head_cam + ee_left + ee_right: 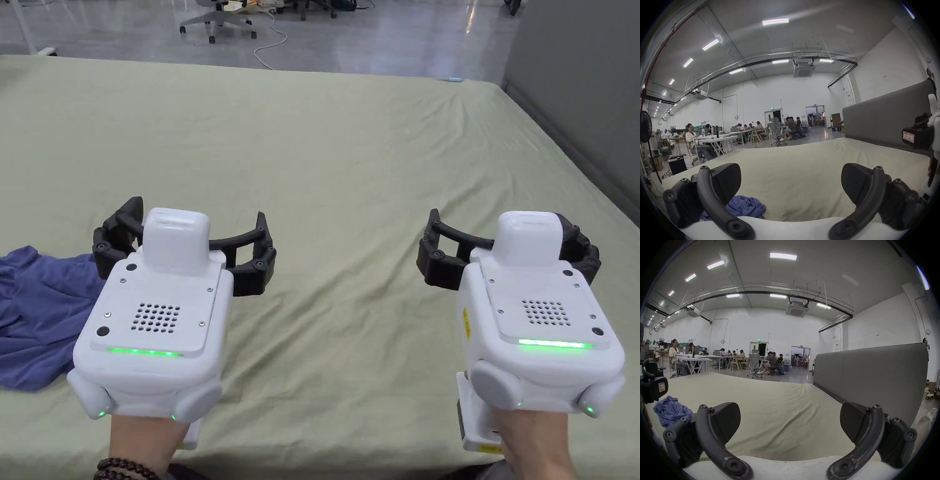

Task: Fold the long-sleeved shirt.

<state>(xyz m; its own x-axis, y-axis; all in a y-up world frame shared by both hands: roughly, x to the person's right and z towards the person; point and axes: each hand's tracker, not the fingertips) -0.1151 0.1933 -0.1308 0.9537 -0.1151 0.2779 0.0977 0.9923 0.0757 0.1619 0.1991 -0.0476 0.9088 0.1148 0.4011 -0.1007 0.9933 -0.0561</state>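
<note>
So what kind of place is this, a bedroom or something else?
Probably an open workshop or lab, not a bedroom: the bed stands on a polished floor, with desks, office chairs and exposed ceiling pipes around it.
</note>
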